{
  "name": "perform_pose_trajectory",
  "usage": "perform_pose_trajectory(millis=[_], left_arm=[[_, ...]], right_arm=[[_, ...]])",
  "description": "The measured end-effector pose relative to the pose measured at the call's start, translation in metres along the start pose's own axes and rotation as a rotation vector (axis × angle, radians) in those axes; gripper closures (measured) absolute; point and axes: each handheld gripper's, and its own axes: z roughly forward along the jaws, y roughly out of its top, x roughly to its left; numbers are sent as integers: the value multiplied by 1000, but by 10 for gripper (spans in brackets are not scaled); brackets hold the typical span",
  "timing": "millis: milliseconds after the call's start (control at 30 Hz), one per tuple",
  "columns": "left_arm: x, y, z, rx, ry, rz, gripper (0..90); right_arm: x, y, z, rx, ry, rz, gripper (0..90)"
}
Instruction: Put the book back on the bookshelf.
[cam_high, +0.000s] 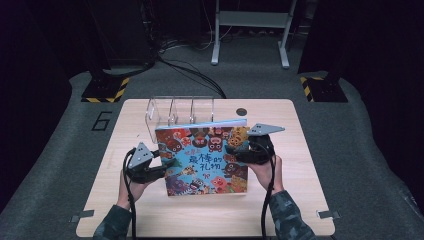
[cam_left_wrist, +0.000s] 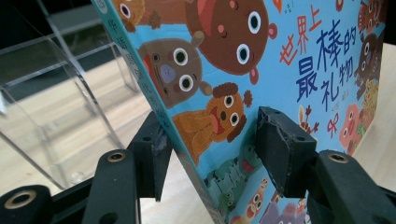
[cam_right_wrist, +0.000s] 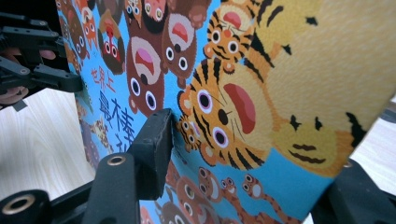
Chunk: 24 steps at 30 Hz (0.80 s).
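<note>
Behind the one book (cam_high: 202, 160) sits one clear rack (cam_high: 172, 112); my left gripper (cam_high: 162, 167) and right gripper (cam_high: 235, 152) both clamp the book's side edges, on a wooden table (cam_high: 300, 165), dark room.

The book (cam_right_wrist: 261, 93) stands between the two black jaws of the right gripper (cam_right_wrist: 243, 158). Its cover shows a big tiger, brown bears and blue ground with Chinese letters. The near jaw touches the cover beside the tiger's face. At the far left edge of the book, the left gripper (cam_right_wrist: 42, 70) holds it above the wooden table (cam_right_wrist: 42, 140).
</note>
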Motion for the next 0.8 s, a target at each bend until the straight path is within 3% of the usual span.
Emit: perform_pose_trajectory(millis=[100, 167, 267, 300, 367, 400, 467, 567, 600, 633, 667, 767, 800], left_arm=[[-1, -1, -1, -16, 4, 1, 474], [-1, -3, -2, -29, -3, -2, 478], [6, -5, -3, -59, -66, -58, 475], [6, -6, -2, -70, -64, -72, 459], [4, -4, -1, -46, -44, -51, 460], [3, -5, 0, -50, -26, -48, 468], [3, -5, 0, -53, -29, -47, 479], [-1, -6, -1, -96, 4, -15, 501], [-1, -5, -2, -96, 7, -2, 521], [-3, -5, -2, -101, 5, -21, 532], [-1, -4, -2, -89, 5, 2, 534], [3, -3, -4, -92, -43, -29, 522], [5, -3, -4, -93, -81, -47, 503]], right_arm=[[2, 1, 0, 2, -17, -28, 442], [1, 1, -1, 5, -4, -15, 442], [-1, 1, 0, 3, 10, -24, 443], [0, 1, 0, 4, 8, -21, 443], [0, 1, 0, -1, 2, -30, 442], [1, 1, 0, -1, -4, -36, 441], [1, 1, 1, -7, -14, -41, 438], [2, 1, -1, -26, -30, -65, 429], [1, 1, -1, -29, -38, -62, 424], [0, 2, -1, -28, -39, -60, 423], [-2, 2, -1, -30, -34, -64, 424], [-3, 2, -1, -21, -18, -51, 427], [-4, 2, -2, -19, -16, -49, 428]])
